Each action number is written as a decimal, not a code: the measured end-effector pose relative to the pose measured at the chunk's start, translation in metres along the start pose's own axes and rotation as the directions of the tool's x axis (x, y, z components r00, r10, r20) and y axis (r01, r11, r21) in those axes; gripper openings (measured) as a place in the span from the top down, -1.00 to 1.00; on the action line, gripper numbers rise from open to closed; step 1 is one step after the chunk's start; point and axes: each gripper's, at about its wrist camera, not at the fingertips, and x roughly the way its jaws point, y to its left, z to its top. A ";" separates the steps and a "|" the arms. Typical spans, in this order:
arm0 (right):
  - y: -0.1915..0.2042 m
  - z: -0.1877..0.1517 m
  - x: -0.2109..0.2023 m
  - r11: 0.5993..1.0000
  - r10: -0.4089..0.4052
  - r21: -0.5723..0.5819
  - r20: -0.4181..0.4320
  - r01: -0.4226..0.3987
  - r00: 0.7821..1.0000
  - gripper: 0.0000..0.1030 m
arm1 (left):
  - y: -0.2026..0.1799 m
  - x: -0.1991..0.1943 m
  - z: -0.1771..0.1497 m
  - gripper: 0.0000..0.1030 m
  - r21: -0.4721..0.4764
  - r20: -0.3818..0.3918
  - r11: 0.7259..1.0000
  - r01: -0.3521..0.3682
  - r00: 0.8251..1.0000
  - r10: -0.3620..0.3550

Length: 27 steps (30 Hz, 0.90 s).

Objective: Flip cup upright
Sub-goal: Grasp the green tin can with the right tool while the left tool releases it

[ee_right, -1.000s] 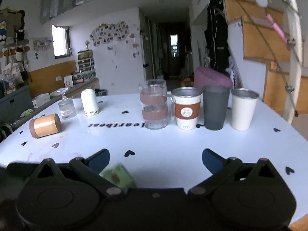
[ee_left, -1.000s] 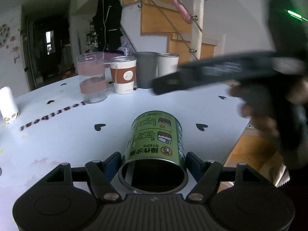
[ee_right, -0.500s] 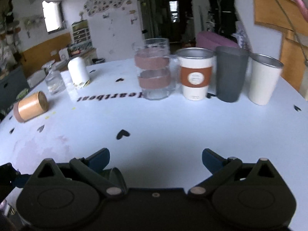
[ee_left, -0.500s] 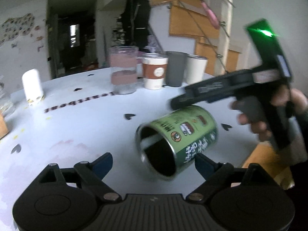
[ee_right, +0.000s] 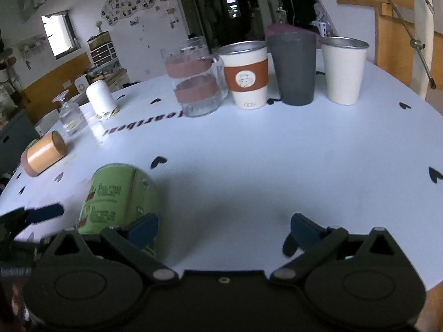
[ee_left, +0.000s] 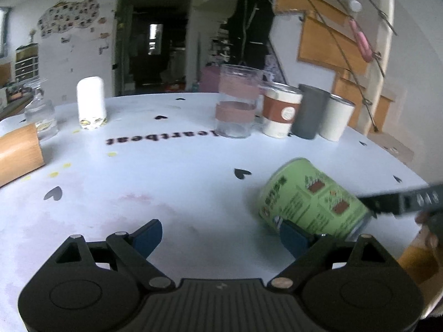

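Observation:
A green printed can-shaped cup (ee_left: 313, 199) lies on its side on the white table (ee_left: 180, 171), just beyond my left gripper's right finger. It also shows in the right wrist view (ee_right: 119, 196), beside my right gripper's left finger. My left gripper (ee_left: 221, 232) is open and empty; the cup is outside its jaws, to the right. My right gripper (ee_right: 224, 227) is open and empty, with the cup at its left. A finger of the right gripper (ee_left: 401, 202) reaches in by the cup.
A row stands at the back: glass mug (ee_right: 193, 83), white cup with orange sleeve (ee_right: 246, 74), grey cup (ee_right: 293, 66), white metal cup (ee_right: 343, 69). A wooden cup (ee_right: 44, 153) lies on its side at left, near a white bottle (ee_right: 101, 99) and a small glass (ee_right: 69, 113).
The green cup left my left gripper's jaws and rolled right, its open mouth turning away. My left gripper swung left. The right gripper moved down beside the cup.

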 end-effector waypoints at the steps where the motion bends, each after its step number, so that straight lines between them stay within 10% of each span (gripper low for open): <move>1: 0.000 -0.001 -0.001 1.000 0.007 0.000 -0.002 -0.007 1.000 -1.00 | 0.001 -0.001 0.002 -0.79 -0.011 0.004 1.000 -0.002 1.000 0.002; 17: -0.003 0.029 -0.002 0.972 0.190 0.139 0.011 -0.190 0.982 -1.00 | -0.030 -0.027 0.012 -0.80 -0.014 0.031 0.995 0.100 0.995 -0.099; 27: 0.033 0.076 0.065 0.926 0.375 0.149 -0.287 -0.346 0.881 -1.00 | -0.028 -0.028 0.011 -0.80 -0.011 0.030 0.995 0.097 0.995 -0.096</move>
